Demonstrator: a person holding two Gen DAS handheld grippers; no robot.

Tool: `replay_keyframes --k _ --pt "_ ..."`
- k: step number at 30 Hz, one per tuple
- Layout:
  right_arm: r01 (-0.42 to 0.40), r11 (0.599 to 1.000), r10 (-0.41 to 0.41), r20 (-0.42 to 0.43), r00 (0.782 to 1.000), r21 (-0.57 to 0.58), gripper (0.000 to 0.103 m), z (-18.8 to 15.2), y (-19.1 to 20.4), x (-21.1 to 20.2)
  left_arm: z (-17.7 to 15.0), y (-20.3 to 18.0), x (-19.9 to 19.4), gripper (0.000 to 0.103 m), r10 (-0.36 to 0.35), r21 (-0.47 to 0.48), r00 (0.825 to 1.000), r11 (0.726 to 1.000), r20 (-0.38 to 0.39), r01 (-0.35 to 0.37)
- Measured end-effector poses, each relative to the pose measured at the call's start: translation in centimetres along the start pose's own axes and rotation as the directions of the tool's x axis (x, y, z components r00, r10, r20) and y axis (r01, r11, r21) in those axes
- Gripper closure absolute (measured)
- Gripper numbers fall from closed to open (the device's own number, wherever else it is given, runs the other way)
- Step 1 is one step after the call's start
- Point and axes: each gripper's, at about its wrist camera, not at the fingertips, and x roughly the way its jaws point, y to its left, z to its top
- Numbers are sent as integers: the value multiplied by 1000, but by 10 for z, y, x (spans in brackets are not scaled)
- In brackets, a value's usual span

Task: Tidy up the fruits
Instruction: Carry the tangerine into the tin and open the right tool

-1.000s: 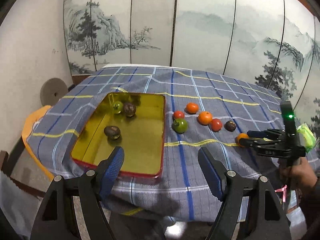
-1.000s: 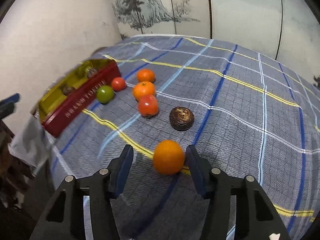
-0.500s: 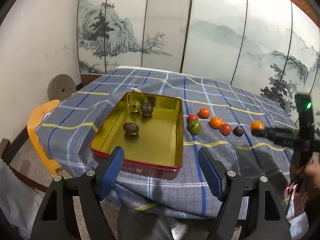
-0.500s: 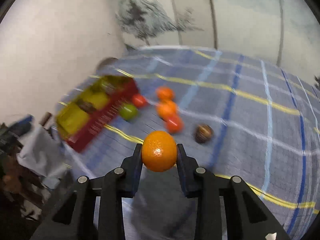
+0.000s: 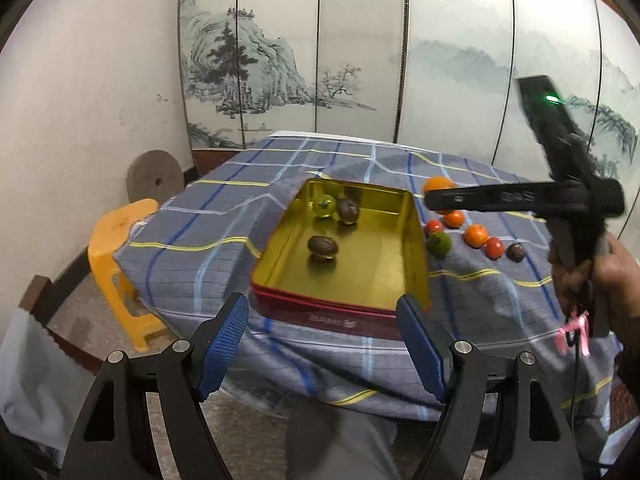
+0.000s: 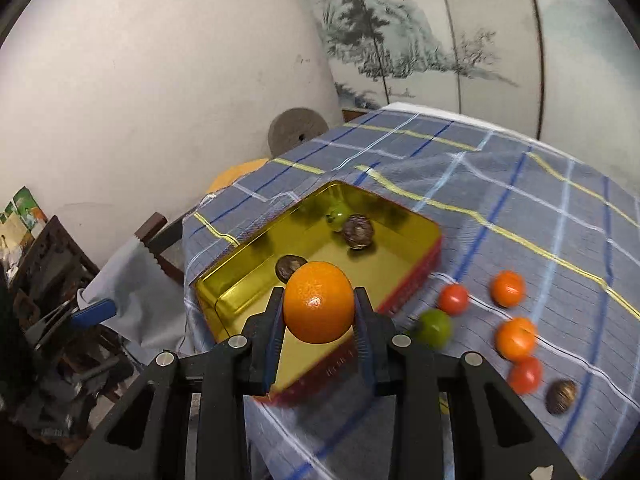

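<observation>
Right tool [image 6: 319, 330] is clamped on an orange [image 6: 318, 302] above the gold tin [image 5: 420, 236]; left tool [image 5: 323, 346] is spread wide, empty. Tin lettering is unreadable; the surface is draped in plaid cloth [image 5: 200, 256].

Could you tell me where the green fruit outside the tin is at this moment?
In the right wrist view, the green fruit lies on the cloth beside the tin's red wall, next to a red fruit.

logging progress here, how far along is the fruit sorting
Done: three fruits lie in the gold tin: a green one and two brown ones.

In hand: the right tongs grip an orange above the tin's near side. The left tongs are open and empty.

Left: six fruits on the checked cloth beside the tin.
</observation>
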Motion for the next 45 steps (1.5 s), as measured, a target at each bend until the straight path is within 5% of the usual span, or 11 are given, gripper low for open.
replay_keyframes --k 16,45 --pt "59 998 -52 -178 983 30 73 15 0 101 -10 10 17 24 39 44 997 998 -62 -36" --pt "87 996 -82 -208 975 14 71 21 14 129 -23 13 34 19 80 67 988 995 -133 -71"
